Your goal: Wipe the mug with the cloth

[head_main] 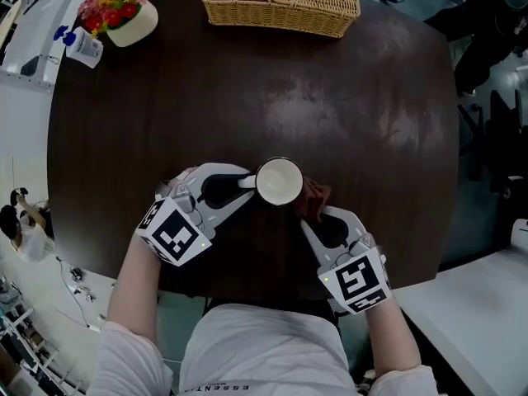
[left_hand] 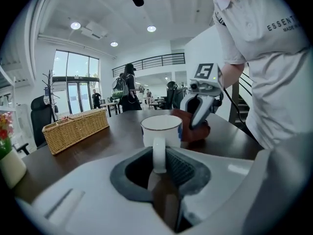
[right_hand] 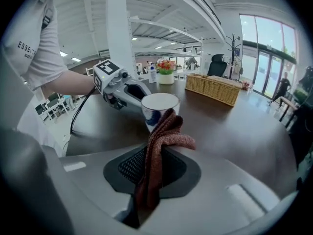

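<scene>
A white mug [head_main: 279, 181] stands upright on the dark round table [head_main: 355, 97], near its front edge. My left gripper [head_main: 245, 181] is shut on the mug's handle [left_hand: 159, 153] from the left. The mug's rim [left_hand: 161, 123] shows just beyond the jaws in the left gripper view. My right gripper [head_main: 309, 213] is shut on a reddish-brown cloth [right_hand: 159, 143], which it holds against the mug's right side [right_hand: 157, 110]. A bit of the cloth [head_main: 315, 199] peeks out between mug and right gripper in the head view.
A wicker basket [head_main: 280, 1] sits at the table's far edge. A white pot of red flowers [head_main: 124, 11] and a small spray bottle [head_main: 81, 46] stand at the far left. A dark chair [head_main: 495, 130] is beside the table on the right.
</scene>
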